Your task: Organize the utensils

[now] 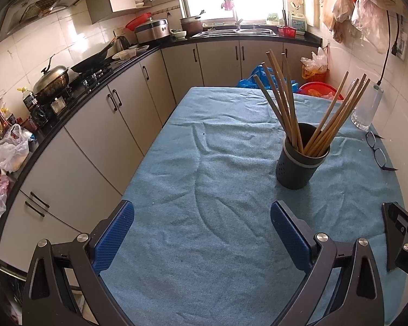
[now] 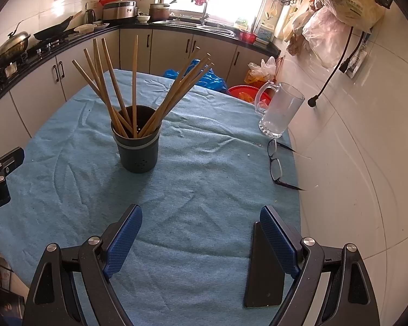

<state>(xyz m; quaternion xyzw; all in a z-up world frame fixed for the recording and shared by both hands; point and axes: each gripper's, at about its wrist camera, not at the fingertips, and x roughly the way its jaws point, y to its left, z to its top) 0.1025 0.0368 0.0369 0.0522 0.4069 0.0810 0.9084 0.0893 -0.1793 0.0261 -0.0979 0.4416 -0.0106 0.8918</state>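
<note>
A dark round utensil holder (image 1: 299, 165) stands upright on the blue cloth-covered table (image 1: 204, 176), holding several wooden chopsticks (image 1: 285, 100) fanned out. It also shows in the right wrist view (image 2: 138, 149) with the chopsticks (image 2: 133, 87). My left gripper (image 1: 202, 217) is open and empty, low over the cloth, near and left of the holder. My right gripper (image 2: 201, 222) is open and empty, near and right of the holder. The right gripper's body shows at the left view's right edge (image 1: 402, 233); the left gripper's body at the right view's left edge (image 2: 0, 176).
A glass mug (image 2: 280, 108) stands at the table's far right by the tiled wall. Black-framed glasses (image 2: 276, 163) lie near it. A dark flat phone (image 2: 263, 269) lies under my right gripper's right finger. Kitchen counter and cabinets (image 1: 100, 114) run along the left.
</note>
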